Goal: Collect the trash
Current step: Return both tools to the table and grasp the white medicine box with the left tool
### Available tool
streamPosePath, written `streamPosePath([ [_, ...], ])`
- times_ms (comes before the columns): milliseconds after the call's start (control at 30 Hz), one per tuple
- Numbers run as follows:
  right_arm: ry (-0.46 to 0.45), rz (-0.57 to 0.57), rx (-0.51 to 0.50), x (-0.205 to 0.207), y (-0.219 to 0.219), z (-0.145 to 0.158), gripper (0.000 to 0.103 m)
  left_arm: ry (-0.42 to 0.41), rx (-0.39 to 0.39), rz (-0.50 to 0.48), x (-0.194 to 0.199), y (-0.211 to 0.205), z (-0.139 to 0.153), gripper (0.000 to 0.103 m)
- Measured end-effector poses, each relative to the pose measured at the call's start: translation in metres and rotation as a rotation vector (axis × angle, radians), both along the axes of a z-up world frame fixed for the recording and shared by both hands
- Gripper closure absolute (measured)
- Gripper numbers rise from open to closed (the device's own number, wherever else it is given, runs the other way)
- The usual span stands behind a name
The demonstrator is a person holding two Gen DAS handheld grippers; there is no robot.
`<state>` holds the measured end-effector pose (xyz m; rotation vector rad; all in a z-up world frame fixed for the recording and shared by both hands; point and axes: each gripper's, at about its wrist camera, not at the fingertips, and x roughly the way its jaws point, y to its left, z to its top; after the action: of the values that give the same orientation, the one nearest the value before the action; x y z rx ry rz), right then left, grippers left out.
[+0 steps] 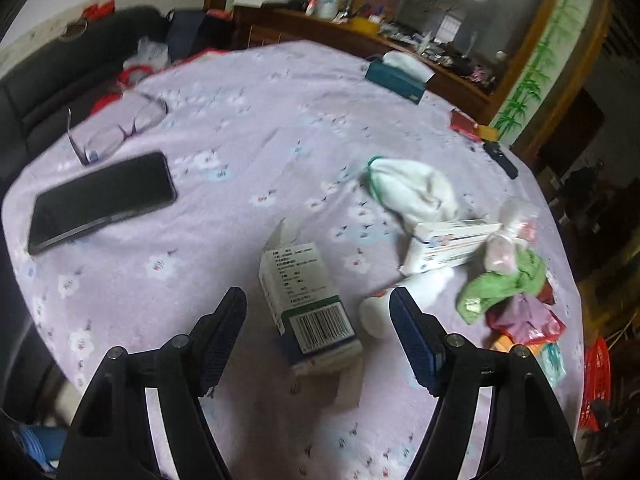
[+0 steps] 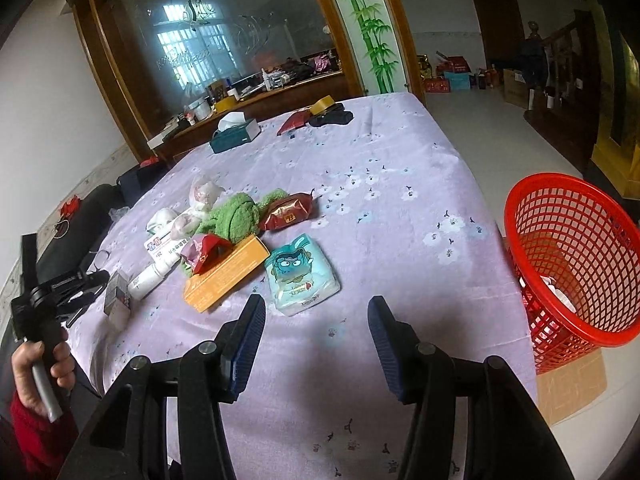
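Lilac tablecloth (image 2: pixel 400 200) holds trash; left gripper (image 1: pixel 318 308), spread unclenched, straddles the carton (image 1: pixel 306 300) to grab it; right gripper (image 2: pixel 316 320) gapes empty beside the basket (image 2: pixel 576 264).

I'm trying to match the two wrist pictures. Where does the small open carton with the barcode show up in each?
Left wrist: the barcode carton sits bottom centre, between the open fingers of the left hand-held gripper.
Right wrist: the same carton lies at the far left, beside the white bottle.
Shared landmark: the teal tissue box.
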<state>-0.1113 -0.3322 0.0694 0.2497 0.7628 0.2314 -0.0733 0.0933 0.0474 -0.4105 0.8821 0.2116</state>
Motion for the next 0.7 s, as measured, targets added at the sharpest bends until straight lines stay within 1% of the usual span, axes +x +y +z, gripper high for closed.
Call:
streamPosePath([
  [67,0.001,-0.001,-0.001,0.001,0.000,0.000,0.045,0.016,-0.001,-0.009,0.005,-0.002,-0.007,0.030],
  [133,0.005,0.002,0.000,0.002,0.000,-0.001,0.045,0.029,0.015,-0.018,0.010,-0.007,-0.012,0.030],
  [200,0.010,0.014,-0.002,0.006,0.003,0.001,0.045,0.027,0.037,-0.026,0.010,-0.010,-0.015,0.033],
  [267,0.011,0.043,-0.007,0.011,0.011,0.005,0.045,0.016,0.070,-0.029,0.011,-0.013,-0.015,0.042],
  [300,0.011,0.064,-0.004,0.015,0.017,0.007,0.045,0.016,0.081,-0.035,0.011,-0.014,-0.015,0.045],
  [367,0.017,0.121,0.011,0.023,0.030,0.011,0.041,0.018,0.096,-0.044,0.012,-0.014,-0.018,0.053],
  [467,0.018,0.192,0.038,0.038,0.056,0.014,0.037,0.002,0.092,-0.053,0.011,-0.012,-0.022,0.053],
  [533,0.025,0.227,0.038,0.050,0.075,0.010,0.037,-0.010,0.093,-0.060,0.010,-0.011,-0.023,0.054],
  [633,0.042,0.252,0.047,0.066,0.097,0.003,0.037,-0.030,0.092,-0.067,0.007,-0.010,-0.024,0.054],
  [700,0.021,0.246,0.013,0.079,0.111,-0.001,0.037,-0.047,0.091,-0.077,0.006,-0.010,-0.024,0.054],
])
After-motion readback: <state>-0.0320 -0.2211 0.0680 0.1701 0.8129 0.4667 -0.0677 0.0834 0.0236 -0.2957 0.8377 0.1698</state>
